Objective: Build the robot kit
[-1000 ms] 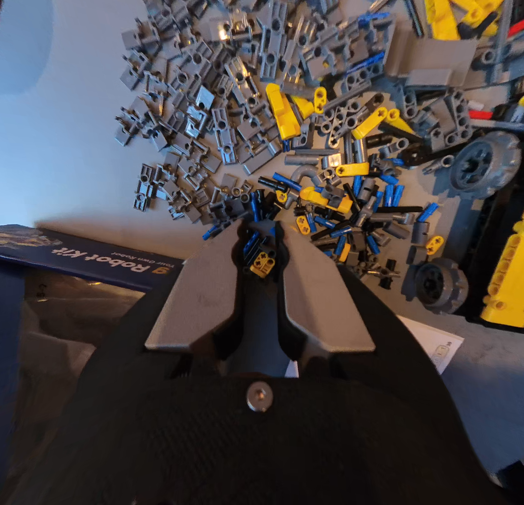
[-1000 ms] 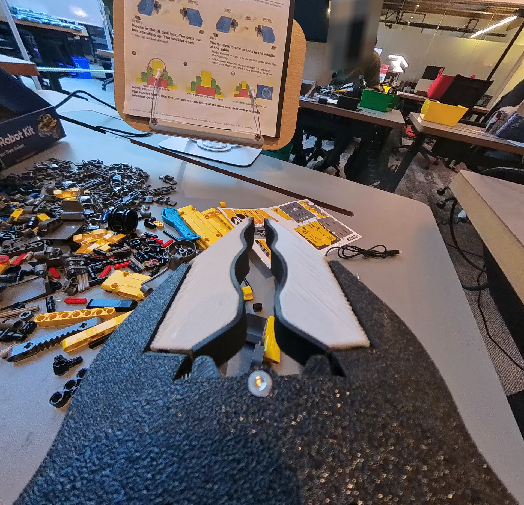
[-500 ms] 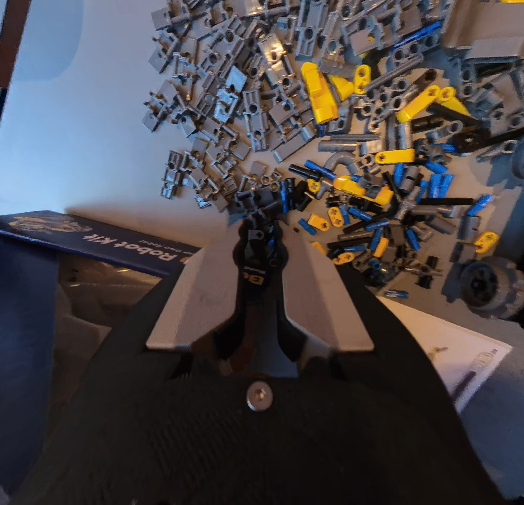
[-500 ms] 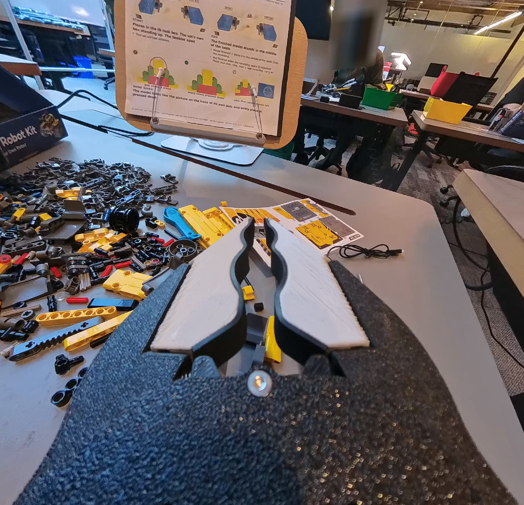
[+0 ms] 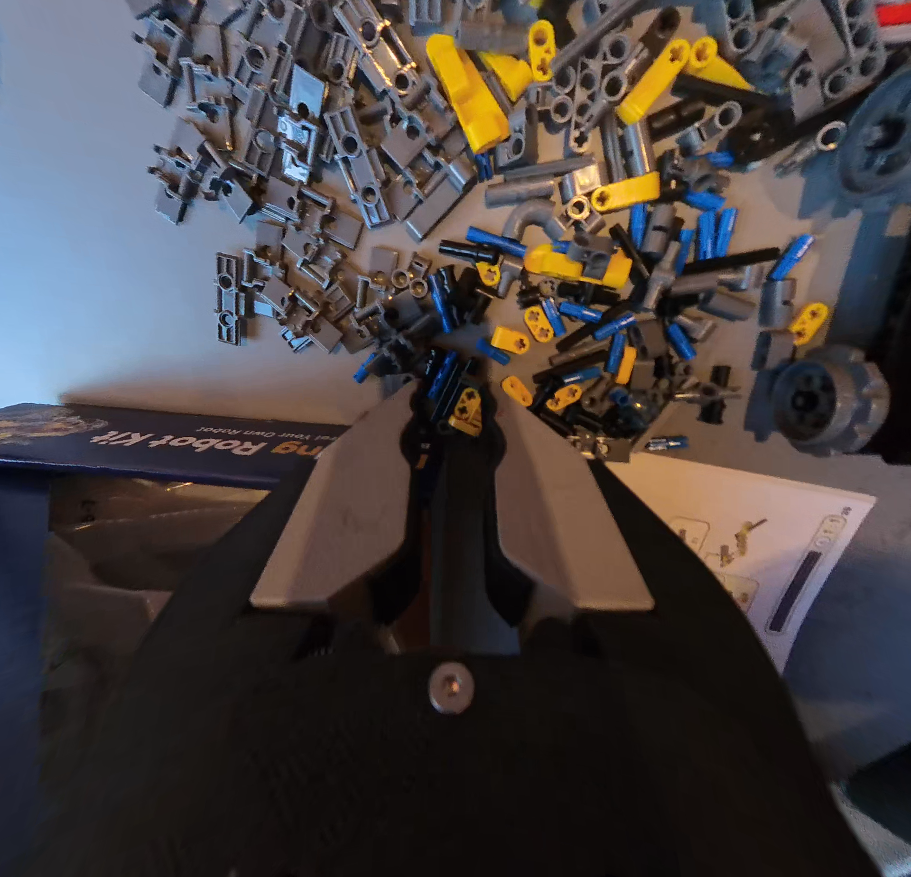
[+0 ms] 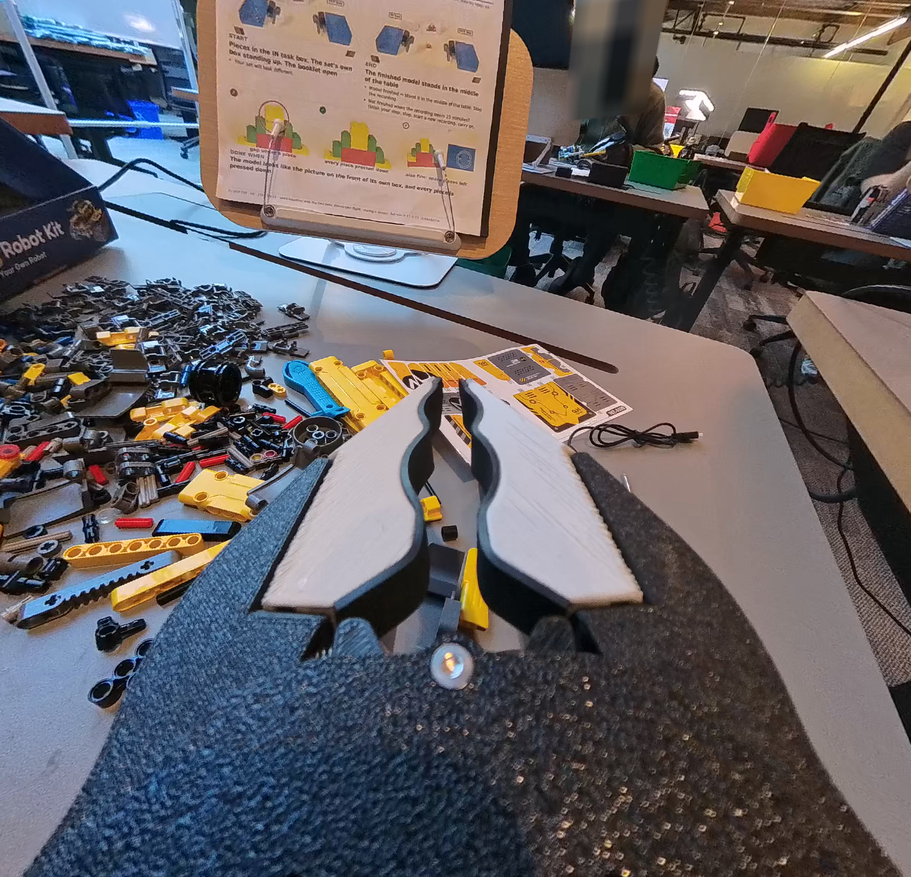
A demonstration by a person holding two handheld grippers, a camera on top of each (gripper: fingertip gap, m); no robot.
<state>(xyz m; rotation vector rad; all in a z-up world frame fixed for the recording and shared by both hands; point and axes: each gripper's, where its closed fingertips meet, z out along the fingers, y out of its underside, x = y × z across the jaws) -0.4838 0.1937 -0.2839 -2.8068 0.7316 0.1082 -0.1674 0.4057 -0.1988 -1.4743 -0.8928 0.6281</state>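
Note:
My left gripper (image 5: 453, 395) hangs over a spread of small building pieces on a grey table (image 5: 88, 262). It is shut on a small clump: blue and black pins (image 5: 443, 380) and a little yellow connector (image 5: 466, 407). The clump is held just off the near edge of the pile, by a dark blue kit box (image 5: 148, 439). My right gripper (image 6: 449, 390) hovers over the table with its fingers almost together, a thin slit between the tips, holding nothing. Beyond its tips lies a yellow and grey sticker sheet (image 6: 542, 385).
Grey plates (image 5: 305, 129) fill the far left of the pile, and a grey wheel (image 5: 828, 405) and a white booklet page (image 5: 739, 557) lie to the right. In the right wrist view I see a blue tool (image 6: 310, 385), a black cable (image 6: 636, 434), a stand holding an instruction sheet (image 6: 355, 99), and a person at a far desk. The grippers' ends are close to 40 cm from one another.
The left gripper swung left toward the box, then back over the pile and closer, keeping the clump between its fingers. The right gripper has barely moved.

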